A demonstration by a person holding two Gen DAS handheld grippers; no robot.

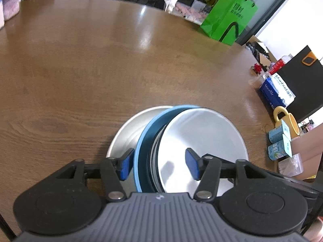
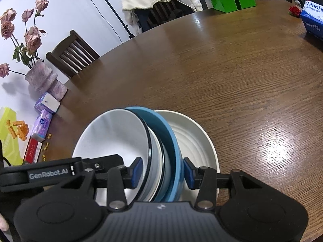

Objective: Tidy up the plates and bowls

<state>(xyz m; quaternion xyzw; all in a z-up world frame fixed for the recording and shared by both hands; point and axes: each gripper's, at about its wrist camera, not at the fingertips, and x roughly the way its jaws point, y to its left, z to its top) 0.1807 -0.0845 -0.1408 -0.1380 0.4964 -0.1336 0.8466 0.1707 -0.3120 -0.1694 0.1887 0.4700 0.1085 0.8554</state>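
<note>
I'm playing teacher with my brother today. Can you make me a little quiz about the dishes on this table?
1. True or false: the blue bowl sits on a white plate.
2. What is nested inside the blue bowl? A) a white bowl B) a cup C) a spoon
3. Fill in: the paper bag at the far side of the table is ___.
Key: 1 true; 2 A; 3 green.
</note>
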